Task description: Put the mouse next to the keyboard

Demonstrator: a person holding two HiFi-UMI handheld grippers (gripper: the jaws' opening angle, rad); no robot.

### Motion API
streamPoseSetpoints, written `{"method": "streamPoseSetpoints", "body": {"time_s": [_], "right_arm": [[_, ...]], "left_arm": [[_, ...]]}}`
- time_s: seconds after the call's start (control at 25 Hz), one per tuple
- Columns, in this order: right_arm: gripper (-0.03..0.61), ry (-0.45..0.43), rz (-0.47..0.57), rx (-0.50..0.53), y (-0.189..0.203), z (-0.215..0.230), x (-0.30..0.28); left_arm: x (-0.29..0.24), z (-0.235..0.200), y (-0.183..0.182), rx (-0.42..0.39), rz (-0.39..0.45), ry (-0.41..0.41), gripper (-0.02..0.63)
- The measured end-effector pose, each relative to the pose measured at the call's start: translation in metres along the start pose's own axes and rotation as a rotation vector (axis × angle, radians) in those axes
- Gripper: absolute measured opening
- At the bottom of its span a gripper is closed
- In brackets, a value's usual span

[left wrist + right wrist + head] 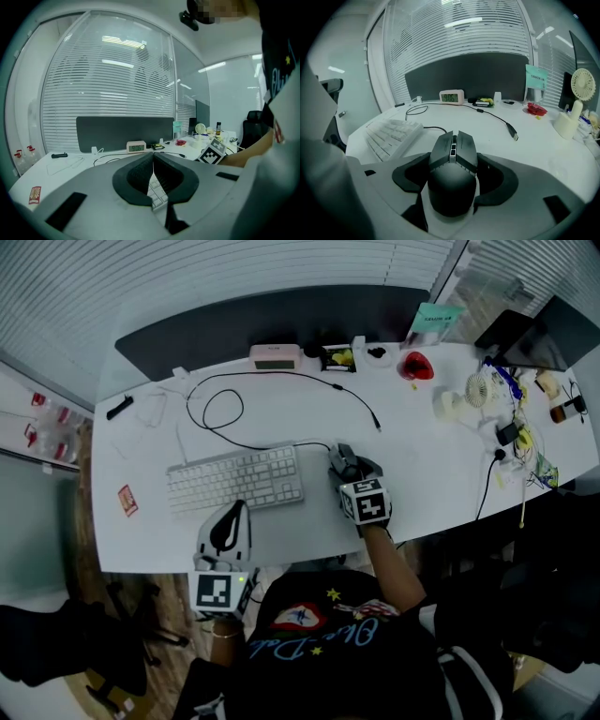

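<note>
Overhead, the mouse [343, 457] lies just beside the right end of the keyboard [234, 480], its long axis pointing away from the person, inside the right tool [351, 472]. The left tool [235, 514] hovers at the keyboard's near edge. Left gripper view: jaws together, nothing between. Right gripper view: jaws clamped on the mouse's flanks, keyboard to its left. Whether the mouse touches the desk [543, 143] is unclear.

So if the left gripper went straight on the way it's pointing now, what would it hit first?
Most likely the keyboard: the left gripper, jaws together, points at its near edge. Its height above the keys is unclear, so it might skim over.
</note>
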State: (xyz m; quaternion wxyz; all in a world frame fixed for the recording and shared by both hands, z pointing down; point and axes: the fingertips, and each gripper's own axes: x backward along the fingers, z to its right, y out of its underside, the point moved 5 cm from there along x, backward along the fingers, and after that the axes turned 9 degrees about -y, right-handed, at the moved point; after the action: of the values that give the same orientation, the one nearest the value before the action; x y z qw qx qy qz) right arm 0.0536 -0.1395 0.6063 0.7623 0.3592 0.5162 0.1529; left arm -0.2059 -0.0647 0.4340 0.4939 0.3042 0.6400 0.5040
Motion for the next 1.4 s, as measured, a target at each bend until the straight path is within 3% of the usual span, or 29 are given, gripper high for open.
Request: {"method": "streamPoseSetpoints", "body": {"time_s": [0.72, 1.0, 1.4], "right_arm": [[0.288, 0.006, -0.009, -0.001, 0.004, -0.001, -0.008], [0.288, -0.008, 0.056, 0.000, -0.010, 0.000, 0.007], [0.287, -0.049, 0.254, 0.033, -0.054, -0.004, 0.057]], "left_arm": [[0.000, -0.002, -0.003, -0.002, 0.009, -0.013, 0.003], [-0.005, 0.004, -0.006, -0.015, 0.016, 0.008, 0.003], [-0.014, 0.008, -0.016, -0.033, 0.043, 0.030, 0.003]]}}
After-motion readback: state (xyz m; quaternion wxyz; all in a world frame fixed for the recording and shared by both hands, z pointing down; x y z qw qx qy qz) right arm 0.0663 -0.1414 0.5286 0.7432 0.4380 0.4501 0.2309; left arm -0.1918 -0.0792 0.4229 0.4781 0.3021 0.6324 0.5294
